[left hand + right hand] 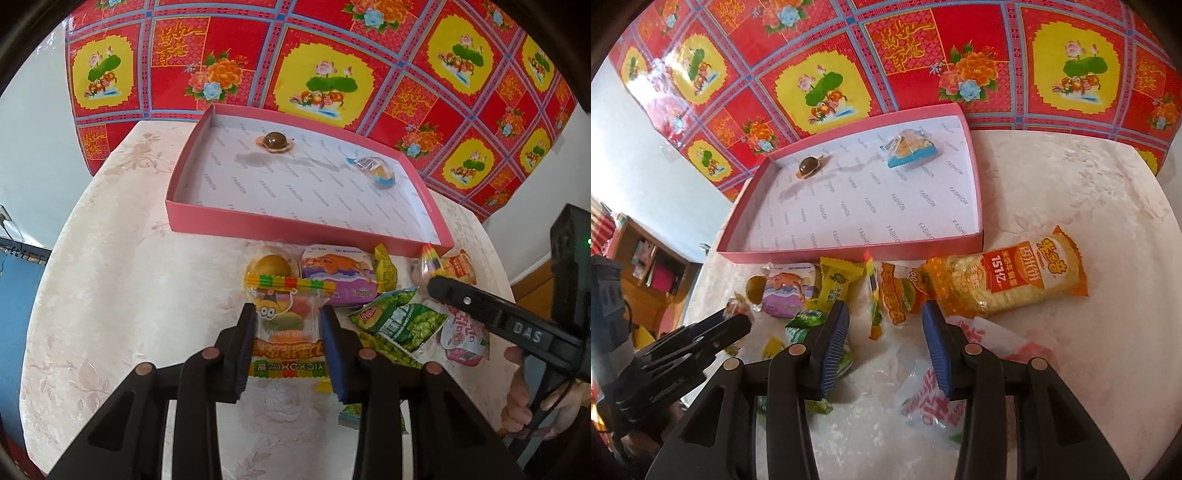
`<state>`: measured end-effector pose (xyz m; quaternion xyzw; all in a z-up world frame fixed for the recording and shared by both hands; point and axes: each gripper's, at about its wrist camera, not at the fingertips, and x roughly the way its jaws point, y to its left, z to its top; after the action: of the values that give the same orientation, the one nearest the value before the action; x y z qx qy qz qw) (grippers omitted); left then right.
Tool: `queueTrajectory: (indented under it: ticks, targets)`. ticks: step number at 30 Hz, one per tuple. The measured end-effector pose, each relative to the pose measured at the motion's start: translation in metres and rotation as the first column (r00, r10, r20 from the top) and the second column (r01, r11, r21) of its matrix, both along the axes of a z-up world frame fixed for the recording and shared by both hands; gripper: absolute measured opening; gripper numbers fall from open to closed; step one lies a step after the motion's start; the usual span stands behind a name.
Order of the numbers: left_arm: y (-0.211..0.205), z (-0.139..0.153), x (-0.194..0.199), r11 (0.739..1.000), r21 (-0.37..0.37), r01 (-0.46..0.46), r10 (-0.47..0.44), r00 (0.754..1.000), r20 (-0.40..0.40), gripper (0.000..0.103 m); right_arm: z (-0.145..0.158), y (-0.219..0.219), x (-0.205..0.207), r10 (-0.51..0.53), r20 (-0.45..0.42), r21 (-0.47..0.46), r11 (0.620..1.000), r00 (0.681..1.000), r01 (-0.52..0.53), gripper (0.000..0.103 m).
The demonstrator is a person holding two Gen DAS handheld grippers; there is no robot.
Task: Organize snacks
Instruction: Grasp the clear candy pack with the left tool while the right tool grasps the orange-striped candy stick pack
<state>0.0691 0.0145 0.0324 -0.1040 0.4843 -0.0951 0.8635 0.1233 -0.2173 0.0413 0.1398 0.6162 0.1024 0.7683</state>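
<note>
Lowest in the left wrist view, the left gripper (288, 343) has its blue pads drawn in against both sides of a clear gummy packet (286, 332) with a striped top edge and a cartoon face, so it is pinching that packet at its middle, with the packet lying on the pale floral tablecloth (122, 295). In the right wrist view the right gripper (884, 345) hangs with its jaws spread and nothing between the pads, only bare cloth and the edge of a red-and-white wrapper (931, 402) beneath. Just above it in that frame lies the row of loose snacks: a purple-lidded cup (785, 291), a yellow candy (836, 284), a burger-print packet (897, 295) and a long orange rice-cracker pack (1008, 280). Farther up sits the pink box (295, 225), open and shallow, already holding a brown round sweet (275, 142) near its back wall and a blue-edged pastry (376, 170) toward the right. The step in hand looks like carrying the gummy packet into the box. A straight lift first should free it from the neighbouring green pea bags (399, 325), then a pass over the near wall, setting it down in the empty floor at centre left.
</note>
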Motion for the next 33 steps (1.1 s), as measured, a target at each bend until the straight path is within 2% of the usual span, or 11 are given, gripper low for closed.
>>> queueTrajectory:
  ticks: [11, 19, 25, 33]
  targets:
    - [0.001, -0.001, 0.0, 1.0, -0.002, -0.009, 0.009, 1.0, 0.002, 0.036, -0.011, 0.007, 0.009, -0.01, -0.004, 0.007, 1.0, 1.0, 0.01, 0.043]
    - [0.002, -0.002, 0.0, 1.0, 0.0, -0.011, 0.011, 1.0, 0.004, 0.036, -0.015, 0.01, 0.01, -0.007, 0.016, -0.046, 0.999, 1.0, 0.008, 0.043]
    - [0.002, -0.001, 0.0, 1.0, 0.001, -0.014, 0.014, 1.0, 0.009, 0.036, -0.013, 0.008, 0.009, -0.014, 0.025, -0.036, 0.999, 1.0, 0.015, 0.036]
    - [0.001, 0.003, -0.004, 1.0, 0.007, -0.019, 0.019, 0.999, 0.032, 0.036, -0.008, 0.003, 0.004, -0.023, 0.035, 0.0, 1.0, 0.999, 0.023, 0.033]
